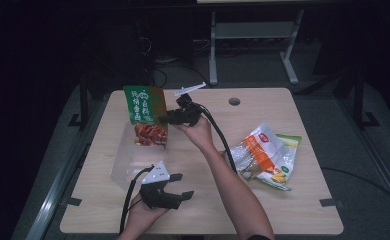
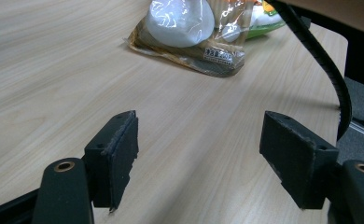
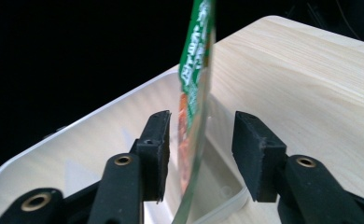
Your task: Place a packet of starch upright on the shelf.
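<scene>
While a green and red snack packet [image 1: 145, 114] is stood upright in a clear plastic tub [image 1: 128, 167] left of centre in the high view, the right gripper [image 1: 169, 119] is seen at the packet's right edge, its jaws parted on either side. In the right gripper view the packet [image 3: 195, 98] is shown edge-on between the two black jaws, close to the left pad and clear of the right one; no pad is seen pressing on it, and whether the left pad touches it cannot be told. The tub's pale rim [image 3: 77, 122] is seen curving from the lower left of that view up to the middle, on the light wooden desk [image 3: 311, 79].

Lower in the high view, just below the tub, the left gripper [image 1: 180, 186] is held low over the desk [image 1: 263, 210] with its jaws spread wide and nothing between them. In the left gripper view bare desk [image 2: 54, 70] is seen between the pads, with a clear packet of white buns [image 2: 189, 28] at the top centre.

Right of centre in the high view, two more food packets [image 1: 265, 156] are laid overlapping on the desk, well apart from the tub, the one beneath edged in green.
</scene>
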### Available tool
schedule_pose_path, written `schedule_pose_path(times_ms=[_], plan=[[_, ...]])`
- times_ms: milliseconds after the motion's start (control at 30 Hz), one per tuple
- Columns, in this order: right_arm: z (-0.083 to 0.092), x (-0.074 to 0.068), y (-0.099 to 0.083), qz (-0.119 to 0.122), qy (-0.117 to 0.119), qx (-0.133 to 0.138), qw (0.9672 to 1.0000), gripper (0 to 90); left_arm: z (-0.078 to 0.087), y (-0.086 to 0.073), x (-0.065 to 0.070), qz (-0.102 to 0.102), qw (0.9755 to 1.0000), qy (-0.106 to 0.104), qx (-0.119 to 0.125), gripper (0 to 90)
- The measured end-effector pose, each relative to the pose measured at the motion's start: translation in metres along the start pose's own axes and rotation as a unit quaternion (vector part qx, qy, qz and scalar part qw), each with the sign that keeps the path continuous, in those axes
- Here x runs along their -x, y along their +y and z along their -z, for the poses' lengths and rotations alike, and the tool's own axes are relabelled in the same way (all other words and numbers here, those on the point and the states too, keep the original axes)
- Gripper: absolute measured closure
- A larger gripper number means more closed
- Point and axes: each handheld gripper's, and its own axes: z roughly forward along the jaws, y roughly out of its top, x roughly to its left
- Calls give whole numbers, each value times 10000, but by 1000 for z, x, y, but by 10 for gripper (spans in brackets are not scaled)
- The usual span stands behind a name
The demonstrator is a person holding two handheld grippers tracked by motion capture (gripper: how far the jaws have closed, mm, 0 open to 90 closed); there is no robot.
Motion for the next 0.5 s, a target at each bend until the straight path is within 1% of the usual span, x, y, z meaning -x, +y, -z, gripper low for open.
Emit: schedule_pose_path(times_ms=[67, 200, 300, 367, 467, 500], plan=[[7, -2, -2, 30, -36, -9, 10000, 508, 0, 0, 0, -35, 10000, 13, -20, 274], [19, -2, -7, 13, -34, -10, 10000, 467, -1, -1, 1, -12, 10000, 30, -36, 272], [30, -1, -13, -18, -11, 6, 10000, 455, -2, -1, 2, -26, 10000, 27, -61, 271], [36, -2, -16, -23, -4, 4, 10000, 440, -2, 0, 2, -75, 9999, 23, -79, 270], [44, -3, -22, -63, -17, -18, 10000, 430, -3, -1, 2, -58, 9999, 21, -88, 268], [46, -3, -24, -33, -32, -30, 10000, 425, -3, 0, 3, -69, 9999, 30, -98, 268]])
